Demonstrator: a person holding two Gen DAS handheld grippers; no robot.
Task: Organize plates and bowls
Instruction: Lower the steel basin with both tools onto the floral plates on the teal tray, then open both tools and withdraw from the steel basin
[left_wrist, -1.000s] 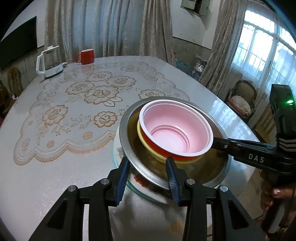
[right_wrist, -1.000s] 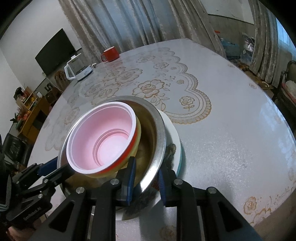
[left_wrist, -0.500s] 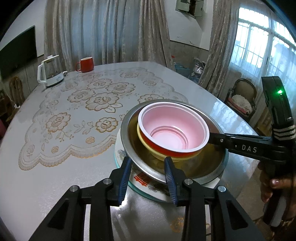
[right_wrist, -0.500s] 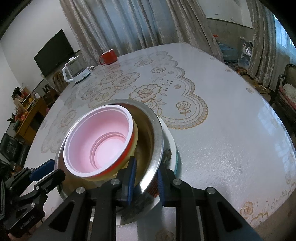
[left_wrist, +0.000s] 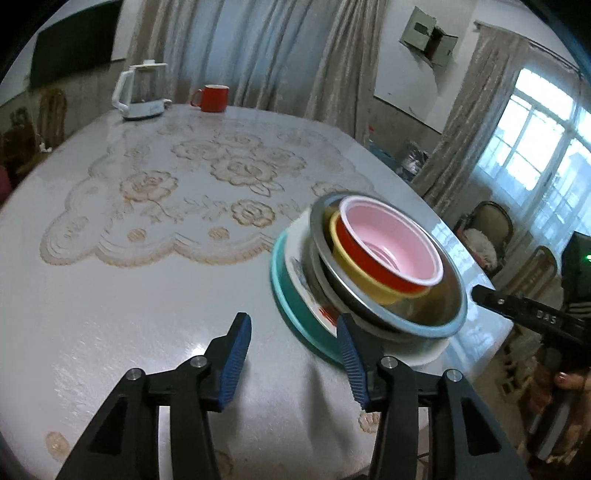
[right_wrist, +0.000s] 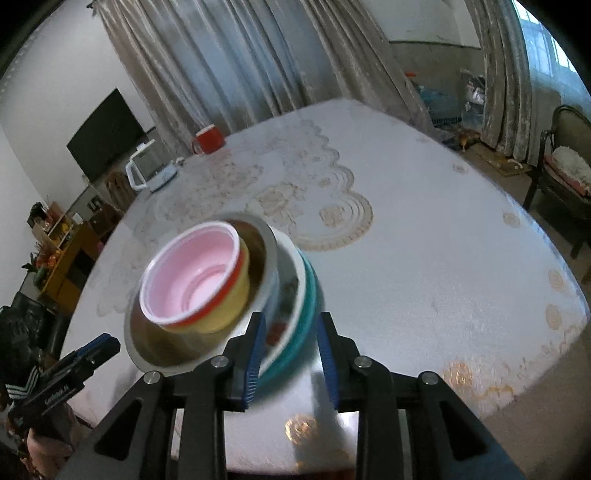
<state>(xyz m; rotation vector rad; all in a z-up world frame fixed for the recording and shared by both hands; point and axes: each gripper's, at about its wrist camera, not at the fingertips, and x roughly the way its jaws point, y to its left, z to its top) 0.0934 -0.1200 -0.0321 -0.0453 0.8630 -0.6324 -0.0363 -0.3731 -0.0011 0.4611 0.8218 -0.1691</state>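
A stack stands near the table's front edge: a teal plate (left_wrist: 295, 314) at the bottom, a white patterned plate (left_wrist: 301, 273), a steel bowl (left_wrist: 424, 310), a yellow bowl (left_wrist: 354, 269) and a pink-lined red bowl (left_wrist: 391, 243) on top. The stack also shows in the right wrist view, teal plate (right_wrist: 306, 314), pink bowl (right_wrist: 195, 269). My left gripper (left_wrist: 293, 356) is open and empty, just left of the stack. My right gripper (right_wrist: 290, 354) is open, its jaws either side of the plates' near rim, not touching.
A white kettle (left_wrist: 142, 92) and a red mug (left_wrist: 212, 98) stand at the table's far side. A lace floral cloth (left_wrist: 184, 184) covers the table's middle. Chairs (right_wrist: 565, 173) stand beyond the right edge.
Both grippers opened, let go of the stack's rim and drew back. The left gripper shifted left, so the stack now sits to its right.
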